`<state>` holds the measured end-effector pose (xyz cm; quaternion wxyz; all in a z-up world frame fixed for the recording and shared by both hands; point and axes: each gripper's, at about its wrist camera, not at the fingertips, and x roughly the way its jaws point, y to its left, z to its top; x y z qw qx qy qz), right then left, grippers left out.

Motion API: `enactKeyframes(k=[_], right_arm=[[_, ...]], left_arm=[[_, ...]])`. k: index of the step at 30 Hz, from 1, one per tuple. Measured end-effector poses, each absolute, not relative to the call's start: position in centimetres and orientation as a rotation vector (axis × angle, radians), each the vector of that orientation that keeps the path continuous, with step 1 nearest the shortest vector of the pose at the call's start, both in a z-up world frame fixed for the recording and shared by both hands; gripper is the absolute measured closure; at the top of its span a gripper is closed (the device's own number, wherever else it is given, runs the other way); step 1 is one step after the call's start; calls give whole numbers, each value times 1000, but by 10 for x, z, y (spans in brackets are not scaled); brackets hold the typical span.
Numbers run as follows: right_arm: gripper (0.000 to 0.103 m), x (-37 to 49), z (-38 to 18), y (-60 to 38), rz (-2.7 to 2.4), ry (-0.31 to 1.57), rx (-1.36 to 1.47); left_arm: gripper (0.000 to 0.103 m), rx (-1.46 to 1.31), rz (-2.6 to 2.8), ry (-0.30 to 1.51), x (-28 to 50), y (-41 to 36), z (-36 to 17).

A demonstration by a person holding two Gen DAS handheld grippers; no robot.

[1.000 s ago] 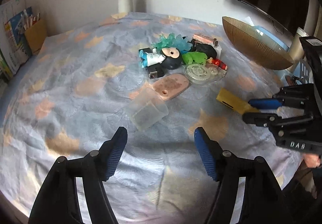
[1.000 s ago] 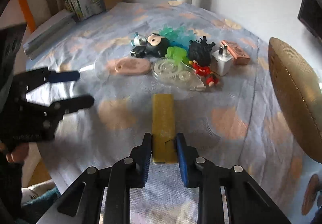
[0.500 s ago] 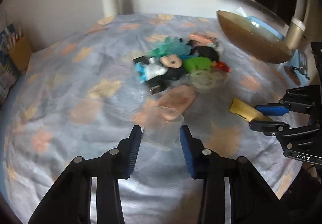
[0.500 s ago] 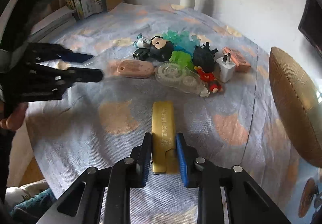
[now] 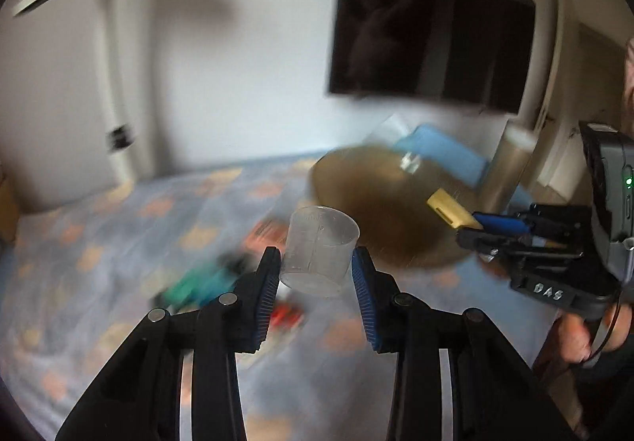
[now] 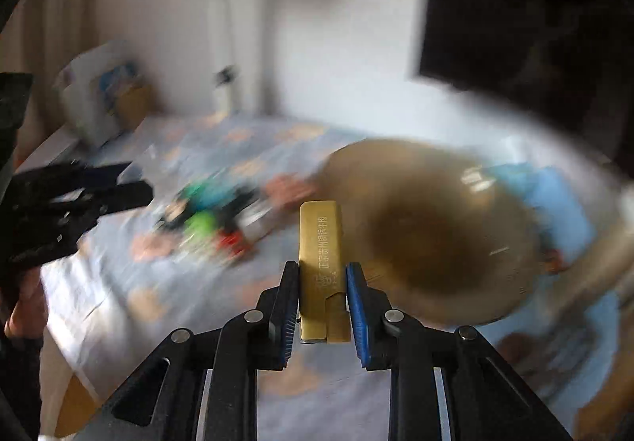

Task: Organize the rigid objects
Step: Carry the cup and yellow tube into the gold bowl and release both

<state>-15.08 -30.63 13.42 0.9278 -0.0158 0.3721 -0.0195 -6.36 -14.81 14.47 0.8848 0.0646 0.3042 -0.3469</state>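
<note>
We grasp a clear plastic cup (image 5: pixel 320 251) in our left claw (image 5: pixel 313 274), a flat gold bar (image 6: pixel 321 243) in our right claw (image 6: pixel 321 296). Ahead: empty-looking bronze bowl (image 6: pixel 436 243), unsorted toy pile (image 6: pixel 210 221).

bg you see: dark wall screen (image 5: pixel 432 17) | white lamp pole (image 5: pixel 115 92) | patterned blue cloth (image 5: pixel 99 243) | paper stack (image 6: pixel 99 92), blurred, far left corner
</note>
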Motion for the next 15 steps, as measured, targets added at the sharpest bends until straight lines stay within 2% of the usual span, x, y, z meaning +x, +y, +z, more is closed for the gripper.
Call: enactKeyframes(k=[4, 10, 11, 12, 14, 15], right_arm=[[80, -141, 143, -353, -143, 774, 47], [80, -127, 109, -392, -165, 905, 153], [80, -126, 106, -393, -167, 916, 148], [80, -125, 104, -394, -171, 919, 140], [79, -123, 106, -394, -180, 915, 129], [78, -122, 109, -395, -194, 912, 127]], left_arm=[[69, 123, -772, 726, -36, -217, 127], [68, 162, -811, 815, -28, -265, 89], [65, 165, -814, 815, -30, -266, 87], [52, 169, -813, 817, -31, -267, 87], [40, 175, -796, 811, -32, -262, 93], [38, 168, -789, 794, -34, -254, 98]])
